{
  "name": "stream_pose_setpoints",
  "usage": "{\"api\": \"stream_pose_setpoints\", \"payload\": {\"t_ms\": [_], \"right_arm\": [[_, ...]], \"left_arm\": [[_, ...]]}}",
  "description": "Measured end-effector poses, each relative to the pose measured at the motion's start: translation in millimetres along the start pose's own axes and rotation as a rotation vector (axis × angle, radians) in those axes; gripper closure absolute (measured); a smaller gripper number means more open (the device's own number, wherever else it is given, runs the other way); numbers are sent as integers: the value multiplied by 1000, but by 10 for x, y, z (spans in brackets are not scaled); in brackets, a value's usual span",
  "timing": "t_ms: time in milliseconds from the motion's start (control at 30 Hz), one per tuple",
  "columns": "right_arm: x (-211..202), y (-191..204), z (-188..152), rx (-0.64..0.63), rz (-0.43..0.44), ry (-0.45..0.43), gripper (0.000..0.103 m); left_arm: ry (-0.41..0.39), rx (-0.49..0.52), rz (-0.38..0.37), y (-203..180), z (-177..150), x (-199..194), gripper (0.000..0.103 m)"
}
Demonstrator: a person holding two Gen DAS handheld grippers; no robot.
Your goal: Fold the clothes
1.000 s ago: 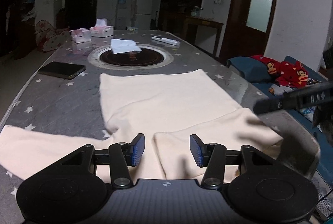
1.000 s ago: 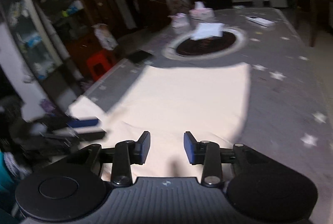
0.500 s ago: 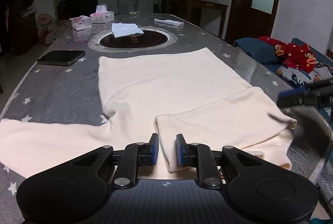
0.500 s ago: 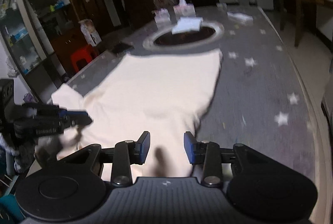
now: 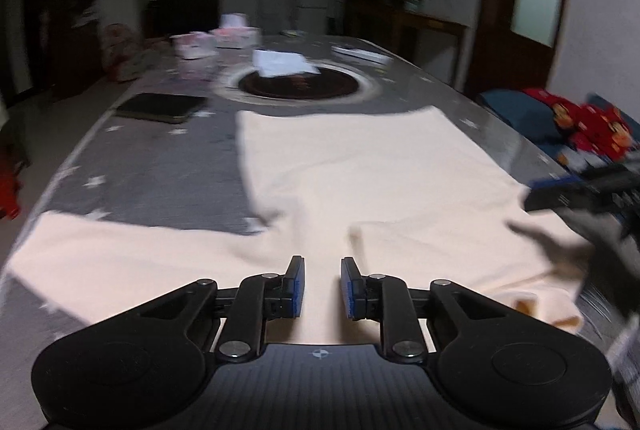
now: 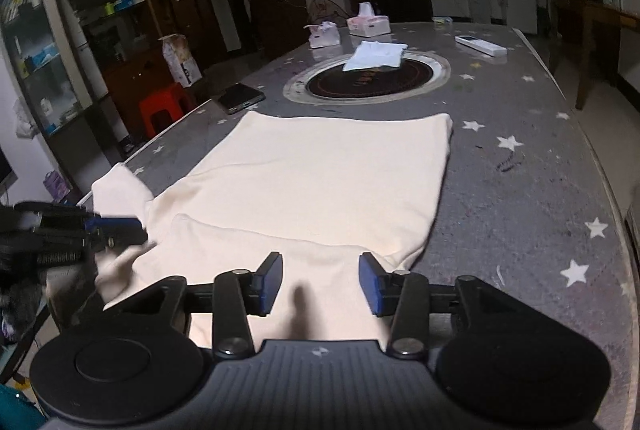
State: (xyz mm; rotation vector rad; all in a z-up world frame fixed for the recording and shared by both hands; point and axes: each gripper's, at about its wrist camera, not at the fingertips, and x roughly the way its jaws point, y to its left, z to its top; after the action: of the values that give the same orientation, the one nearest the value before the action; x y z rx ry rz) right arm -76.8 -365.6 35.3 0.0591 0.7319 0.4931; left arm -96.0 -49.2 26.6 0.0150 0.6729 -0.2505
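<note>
A cream long-sleeved top [image 5: 360,166] [image 6: 328,174] lies flat on the grey star-patterned table [image 6: 520,214]. One sleeve [image 5: 460,250] [image 6: 248,250] is folded across its near end. The other sleeve [image 5: 120,250] stretches out to the left. My left gripper [image 5: 322,288] hovers over the near edge of the top, its fingers a narrow gap apart with nothing between them. It also shows as a dark shape, the left gripper [image 6: 80,230], beside the outstretched sleeve. My right gripper [image 6: 320,288] is wide open above the folded sleeve and empty. In the left wrist view, the right gripper [image 5: 580,190] is blurred.
A dark phone [image 5: 160,108] [image 6: 240,98] lies left of the top. Beyond it is a round inset burner [image 6: 368,82] with a white cloth on it, two tissue boxes [image 6: 368,24] and a remote [image 6: 480,46]. A small black hair tie [image 6: 506,164] lies right of the top. A red stool [image 6: 164,106] stands beside the table.
The left gripper's fingers closed from wide open to a narrow gap. The right gripper opened wider and swung from the table's side to face along the top.
</note>
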Motion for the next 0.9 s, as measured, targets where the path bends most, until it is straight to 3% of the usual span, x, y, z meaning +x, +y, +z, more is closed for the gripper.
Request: {"api": "stream_pose_setpoints", "payload": {"t_ms": [267, 400, 533, 633, 833, 900], "right_arm": [[-46, 259, 25, -46, 58, -15, 55], [-39, 326, 37, -56, 69, -14, 55], [-27, 352, 18, -54, 70, -11, 55], [-32, 365, 10, -52, 67, -10, 55], [-62, 360, -11, -41, 61, -17, 55], [-73, 355, -21, -39, 59, -19, 55]], "left_arm": [[-38, -258, 309, 836, -7, -167, 69], [-63, -333, 457, 1181, -31, -205, 57], [-59, -401, 500, 1443, -55, -154, 59], [-53, -418, 480, 1534, -52, -85, 62], [-67, -465, 452, 1647, -59, -41, 83], [-77, -482, 448, 1678, -64, -39, 97]]}}
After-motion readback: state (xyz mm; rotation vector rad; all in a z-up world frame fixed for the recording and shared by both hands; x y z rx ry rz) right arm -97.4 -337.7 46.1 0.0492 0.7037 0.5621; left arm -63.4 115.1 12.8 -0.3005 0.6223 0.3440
